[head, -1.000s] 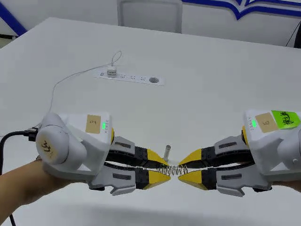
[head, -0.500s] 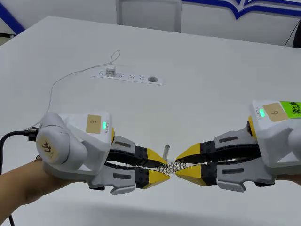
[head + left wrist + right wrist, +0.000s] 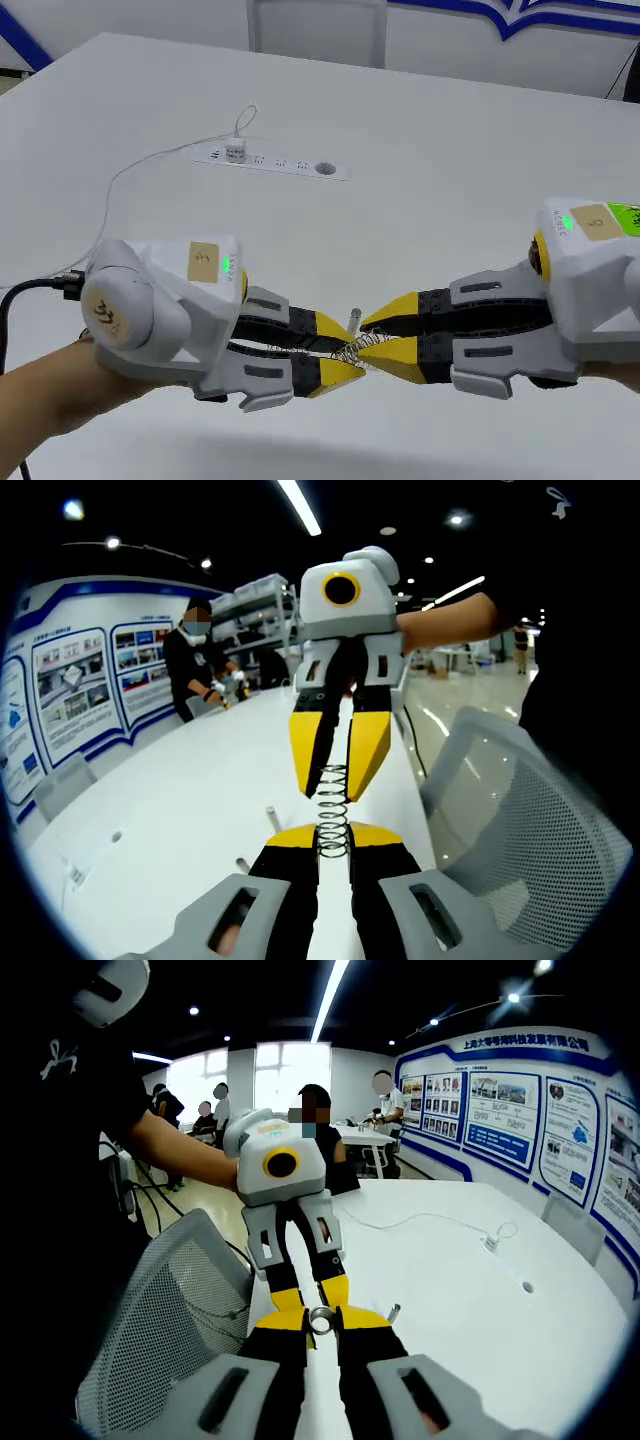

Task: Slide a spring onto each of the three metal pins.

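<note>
Early going, to judge by the layout. One spring (image 3: 350, 349) in play, pinched at both ends and held just above the white surface (image 3: 430, 200), short and bunched between the two sets of tongs. Left tongs (image 3: 338, 357) narrowed onto one end (in the left gripper view, coils running straight up out of the yellow tips (image 3: 330, 838)). Right tongs (image 3: 378, 337) narrowed onto the other end, almost tip to tip with the left. From the right gripper view, the spring (image 3: 319, 1318) seen end-on as a small ring clamped between the yellow tips.

Just behind the spring, one metal pin (image 3: 354, 320) standing upright on the surface, bare as far as can be told, with no coils around it. Probably the same pin beside the tips in the right gripper view (image 3: 393, 1312). In the left gripper view, two small upright stubs (image 3: 272, 817) on the surface, likely pins (too small to say whether either carries a spring).

So nothing visibly finished. Left to do, by this reading: free one end of the spring, line its open mouth over a pin and slide it down, then the same for the other two. No spare springs to be made out. Power strip (image 3: 275, 163) and its cable (image 3: 150, 165) well back on the surface, apart from the work.
</note>
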Available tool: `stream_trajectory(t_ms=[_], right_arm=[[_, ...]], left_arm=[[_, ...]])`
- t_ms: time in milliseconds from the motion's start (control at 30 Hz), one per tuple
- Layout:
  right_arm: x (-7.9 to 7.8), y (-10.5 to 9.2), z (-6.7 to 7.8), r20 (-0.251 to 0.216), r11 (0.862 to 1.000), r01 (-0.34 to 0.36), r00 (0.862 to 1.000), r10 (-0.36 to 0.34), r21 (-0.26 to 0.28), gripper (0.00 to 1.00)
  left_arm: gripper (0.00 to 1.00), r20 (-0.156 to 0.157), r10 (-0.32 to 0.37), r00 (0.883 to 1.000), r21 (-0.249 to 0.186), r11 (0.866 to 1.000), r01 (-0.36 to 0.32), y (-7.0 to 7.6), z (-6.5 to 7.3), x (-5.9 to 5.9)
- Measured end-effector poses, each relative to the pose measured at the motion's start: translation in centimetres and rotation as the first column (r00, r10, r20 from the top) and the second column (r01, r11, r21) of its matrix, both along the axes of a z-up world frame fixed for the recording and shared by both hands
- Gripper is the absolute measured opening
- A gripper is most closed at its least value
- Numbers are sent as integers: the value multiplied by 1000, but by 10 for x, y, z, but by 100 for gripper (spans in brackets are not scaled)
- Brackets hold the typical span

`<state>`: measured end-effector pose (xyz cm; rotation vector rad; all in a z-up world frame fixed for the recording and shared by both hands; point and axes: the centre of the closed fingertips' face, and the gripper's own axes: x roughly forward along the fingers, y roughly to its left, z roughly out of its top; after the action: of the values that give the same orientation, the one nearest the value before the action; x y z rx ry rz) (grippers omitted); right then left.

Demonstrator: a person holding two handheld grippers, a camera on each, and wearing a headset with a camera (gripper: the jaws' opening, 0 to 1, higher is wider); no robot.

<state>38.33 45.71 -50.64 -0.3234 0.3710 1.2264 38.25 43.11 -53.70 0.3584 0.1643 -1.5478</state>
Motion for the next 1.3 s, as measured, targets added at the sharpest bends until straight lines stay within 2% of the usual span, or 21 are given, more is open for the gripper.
stream_trajectory(t_ms=[67, 133, 300, 367, 433, 533, 933, 1300], right_arm=[[0, 3, 1, 5, 1000, -1, 1000, 1, 5, 11], [1, 5, 3, 39, 1000, 1, 999, -1, 0, 11], [2, 5, 6, 43, 1000, 11, 999, -12, 3, 11], [5, 4, 5, 43, 1000, 23, 999, -23, -2, 10], [4, 5, 4, 32, 1000, 26, 999, -26, 0, 10], [5, 4, 3, 33, 999, 34, 999, -34, -9, 10], [10, 3, 5, 23, 998, 60, 998, -60, 5, 11], [21, -11, 2, 26, 994, 113, 993, -113, -8, 11]], left_arm=[[10, 0, -1, 1000, 1, 1000, 1, -1, 0, -1], [9, -1, 9, 1000, -4, 1000, -9, -2, 1, 1], [10, 2, 17, 1000, -14, 1000, -17, -2, 4, 2], [10, -7, 33, 999, -10, 999, -33, -3, 2, 4], [10, -89, 42, 995, -10, 999, -43, -4, 1, 1], [11, -76, 55, 996, -6, 998, -56, -2, 0, 5], [13, -96, 86, 992, -2, 996, -86, 4, -1, 9], [25, -95, 145, 985, 8, 989, -145, 15, -4, 20]])
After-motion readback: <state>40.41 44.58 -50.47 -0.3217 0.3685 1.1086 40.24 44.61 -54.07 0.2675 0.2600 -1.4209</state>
